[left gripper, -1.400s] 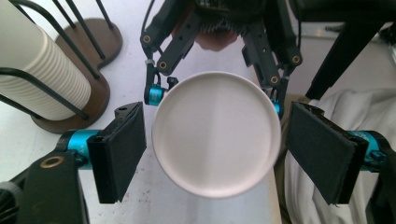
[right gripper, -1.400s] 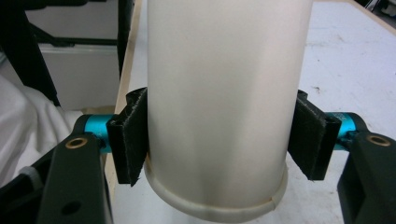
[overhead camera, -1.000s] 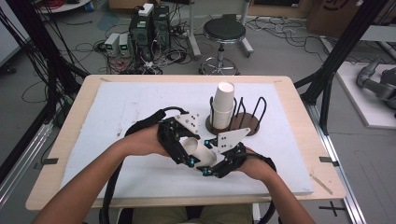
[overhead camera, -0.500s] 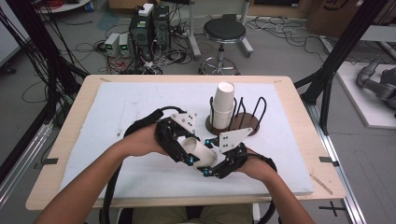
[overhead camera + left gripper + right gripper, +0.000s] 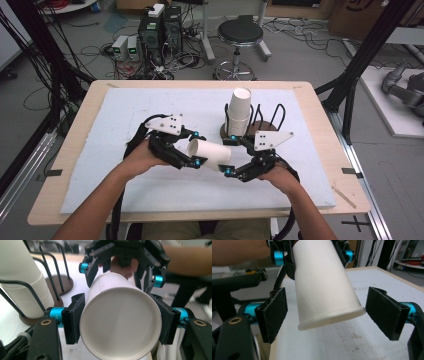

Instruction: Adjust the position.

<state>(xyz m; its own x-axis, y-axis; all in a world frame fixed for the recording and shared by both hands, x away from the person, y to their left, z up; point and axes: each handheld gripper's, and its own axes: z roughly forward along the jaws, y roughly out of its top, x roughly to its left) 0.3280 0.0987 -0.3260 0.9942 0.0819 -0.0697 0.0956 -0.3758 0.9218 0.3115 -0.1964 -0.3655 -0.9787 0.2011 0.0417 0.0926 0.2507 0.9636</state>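
Handover of a single paper cup (image 5: 209, 154) above the near middle of the table (image 5: 100, 90), the cup lying roughly level between my two hands. My left gripper (image 5: 120, 322) pinches the cup by its bottom end, one pad on each side of the wall. My right gripper (image 5: 327, 315) stands spread around the rim end; its jaws have just been opening, and both pads (image 5: 273, 312) now stand apart from the cup. To finish the step well, I judge that the right gripper should back straight away along the cup's axis, so neither pad catches the rolled rim. I keep the left pinch light, since the thin wall would likely dent. The cup stack (image 5: 240, 112) in its wire rack (image 5: 272, 117) stands just beyond, on the far right.
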